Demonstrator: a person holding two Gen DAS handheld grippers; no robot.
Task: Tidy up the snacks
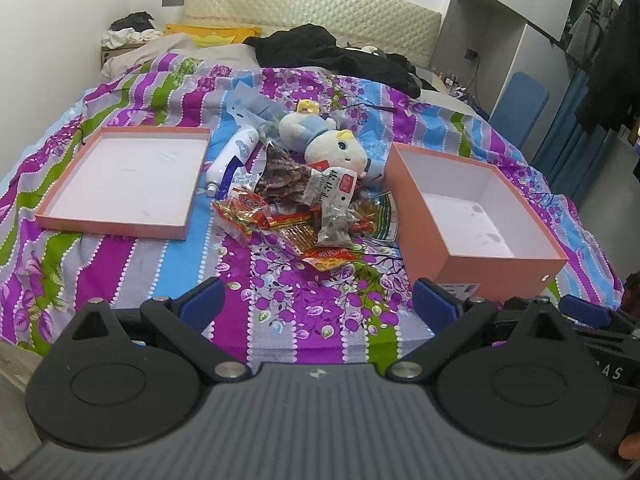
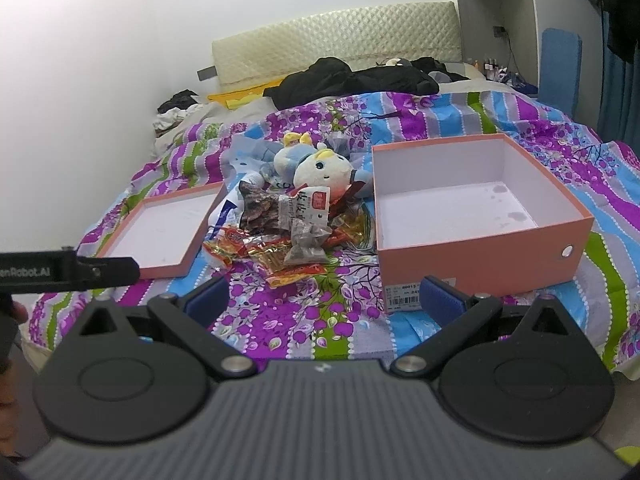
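On the bed's striped bedspread (image 1: 280, 312), left to right: shallow box lid (image 1: 124, 184); white bottle (image 1: 232, 156); plush toy (image 1: 332, 144); snack packets (image 1: 296, 216) heaped centrally, light, crinkly, slippery, best pinched at a sealed edge; deep pink box (image 1: 476, 216), empty. Left hand-held gripper (image 1: 318, 300) and right hand-held gripper (image 2: 326, 300) both spread, holding nothing. Lower packets were buried; labels illegible.

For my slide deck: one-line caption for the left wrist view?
Open left gripper faces snack pile between pink lid and box.
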